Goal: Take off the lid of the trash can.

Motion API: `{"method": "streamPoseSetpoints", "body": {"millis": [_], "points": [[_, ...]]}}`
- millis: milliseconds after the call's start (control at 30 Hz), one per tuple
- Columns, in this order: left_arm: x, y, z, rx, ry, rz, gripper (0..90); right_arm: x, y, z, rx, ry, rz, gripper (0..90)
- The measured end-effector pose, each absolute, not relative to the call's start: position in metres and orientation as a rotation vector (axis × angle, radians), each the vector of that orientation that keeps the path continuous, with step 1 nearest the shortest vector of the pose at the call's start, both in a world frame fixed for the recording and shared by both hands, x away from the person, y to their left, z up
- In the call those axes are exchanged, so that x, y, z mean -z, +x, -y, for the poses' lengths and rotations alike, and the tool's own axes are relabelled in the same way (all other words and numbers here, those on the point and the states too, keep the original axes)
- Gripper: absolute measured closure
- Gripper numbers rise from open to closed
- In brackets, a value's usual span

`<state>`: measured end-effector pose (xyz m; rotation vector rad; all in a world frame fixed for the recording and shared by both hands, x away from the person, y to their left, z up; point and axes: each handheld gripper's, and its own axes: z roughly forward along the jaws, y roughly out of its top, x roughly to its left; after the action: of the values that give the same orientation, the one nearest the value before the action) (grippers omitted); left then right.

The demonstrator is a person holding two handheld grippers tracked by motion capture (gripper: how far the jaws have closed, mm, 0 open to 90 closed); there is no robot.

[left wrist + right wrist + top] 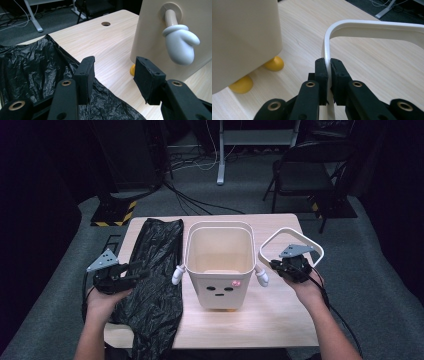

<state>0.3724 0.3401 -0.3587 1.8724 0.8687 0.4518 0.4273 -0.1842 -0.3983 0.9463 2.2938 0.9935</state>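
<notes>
Item one, nearest me: black bin bag (152, 280), spread flat on the table (280, 320) just left of the bin, its lower end trailing over the table's near edge.

Item two: cream bin (220, 265), upright at mid-table, open and unlined, printed face toward me, yellow feet under it, a white mitten arm (180, 45) on each flank.

Item three: white rim ring (372, 26), off the bin and held just right of it, tilted, above the tabletop.

Item four: my right gripper (328, 68), jaws pressed together on the ring's thin edge.

Item five: my left gripper (113, 75), jaws spread with nothing between them, hovering over the bag's edge left of the bin, near its left mitten.

Risks, as I judge them: the ring is thin and smooth, so it could swivel or slip from so narrow a pinch. Slick, flat film could defeat my left jaws, or they may catch a single layer. Dragging the bag could nudge the light bin.
</notes>
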Motion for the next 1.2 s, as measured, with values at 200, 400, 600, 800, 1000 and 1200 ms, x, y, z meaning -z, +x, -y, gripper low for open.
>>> {"method": "streamPoseSetpoints", "body": {"millis": [200,400,600,800,1000,1200], "points": [[0.359,0.373,-0.339,-0.449,1.873,-0.869,50.1,0.416,0.426,0.183,-1.004,0.978,-2.287,84.1],[0.36,0.373,-0.338,-0.449,1.876,-0.869,50.1,0.43,0.428,0.183,-1.002,1.007,-2.287,84.1],[0.363,0.375,-0.338,-0.443,1.884,-0.876,50.1,0.447,0.429,0.184,-0.986,1.03,-2.286,84.1],[0.365,0.376,-0.337,-0.441,1.884,-0.885,50.1,0.459,0.43,0.183,-0.998,1.042,-2.297,84.0],[0.368,0.377,-0.338,-0.44,1.888,-0.893,49.7,0.47,0.434,0.182,-0.985,1.07,-2.306,83.6],[0.371,0.378,-0.338,-0.441,1.892,-0.905,48.0,0.482,0.434,0.182,-0.943,1.074,-2.344,82.6]]}}
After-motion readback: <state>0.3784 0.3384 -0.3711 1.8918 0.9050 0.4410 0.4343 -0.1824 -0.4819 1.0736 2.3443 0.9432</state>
